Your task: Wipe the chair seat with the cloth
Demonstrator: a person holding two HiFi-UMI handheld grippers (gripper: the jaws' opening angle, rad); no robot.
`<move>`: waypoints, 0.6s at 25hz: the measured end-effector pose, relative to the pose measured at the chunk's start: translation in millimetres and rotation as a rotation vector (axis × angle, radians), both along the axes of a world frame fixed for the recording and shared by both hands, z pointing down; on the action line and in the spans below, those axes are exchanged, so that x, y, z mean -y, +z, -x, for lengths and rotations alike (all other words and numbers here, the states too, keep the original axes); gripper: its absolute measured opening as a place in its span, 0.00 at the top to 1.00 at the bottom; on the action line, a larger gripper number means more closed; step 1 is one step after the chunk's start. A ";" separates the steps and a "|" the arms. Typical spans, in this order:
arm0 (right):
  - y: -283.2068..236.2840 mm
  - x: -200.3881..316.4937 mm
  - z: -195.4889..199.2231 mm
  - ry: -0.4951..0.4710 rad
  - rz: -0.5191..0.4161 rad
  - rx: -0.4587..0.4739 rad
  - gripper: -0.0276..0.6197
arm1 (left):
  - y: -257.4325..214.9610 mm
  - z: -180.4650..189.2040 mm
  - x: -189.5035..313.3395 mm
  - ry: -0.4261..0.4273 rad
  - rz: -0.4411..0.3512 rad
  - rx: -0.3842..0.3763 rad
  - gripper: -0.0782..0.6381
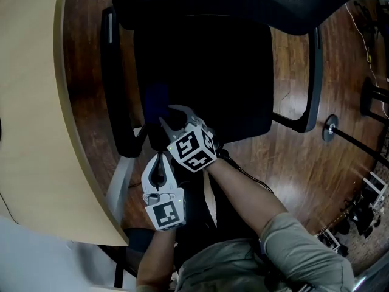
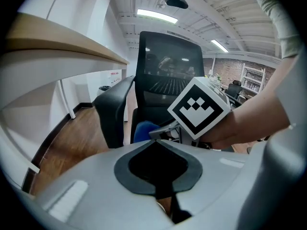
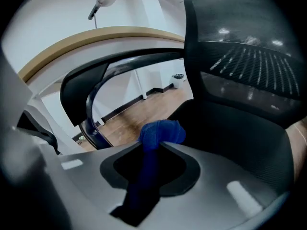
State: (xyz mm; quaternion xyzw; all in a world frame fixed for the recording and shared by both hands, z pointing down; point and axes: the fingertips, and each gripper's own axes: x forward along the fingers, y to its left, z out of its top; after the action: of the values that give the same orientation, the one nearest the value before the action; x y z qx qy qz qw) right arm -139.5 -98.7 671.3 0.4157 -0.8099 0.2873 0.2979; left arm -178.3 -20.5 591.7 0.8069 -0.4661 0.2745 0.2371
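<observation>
The black chair seat (image 1: 225, 78) lies below me, its mesh backrest (image 3: 244, 66) at the far side. My right gripper (image 1: 165, 121) is over the seat's front left corner, shut on a blue cloth (image 1: 156, 98). In the right gripper view (image 3: 154, 146) the cloth (image 3: 163, 131) bulges out past the jaw tips and a dark strip of it runs back between the jaws. My left gripper (image 1: 160, 157) hangs just in front of the seat's edge, behind the right one. Its jaw tips (image 2: 155, 141) meet with nothing between them. From there the cloth (image 2: 143, 129) shows ahead.
A curved light wooden desk (image 1: 36, 102) runs along the left, close to the chair's left armrest (image 1: 115, 84). The right armrest (image 1: 313, 84) stands over the wooden floor (image 1: 304, 163). Stands and cables sit at the far right (image 1: 371, 96).
</observation>
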 end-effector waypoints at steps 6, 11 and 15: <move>5.9 -10.5 -67.0 0.123 0.025 -0.053 0.83 | 0.5 -39.5 -0.4 0.064 -0.013 -0.004 0.88; 6.6 -29.6 -157.3 0.297 0.064 -0.120 0.83 | -5.5 -95.8 -1.2 0.149 -0.012 -0.028 0.88; 3.9 -50.7 -228.9 0.457 0.085 -0.166 0.83 | -10.5 -142.8 -1.5 0.227 -0.025 -0.047 0.88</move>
State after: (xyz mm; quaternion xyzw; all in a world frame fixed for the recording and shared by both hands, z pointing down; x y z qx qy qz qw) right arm 89.4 -48.0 675.2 0.5975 -0.6546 0.3459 0.3079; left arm -35.5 -19.0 581.3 0.8637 -0.3692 0.2748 0.2053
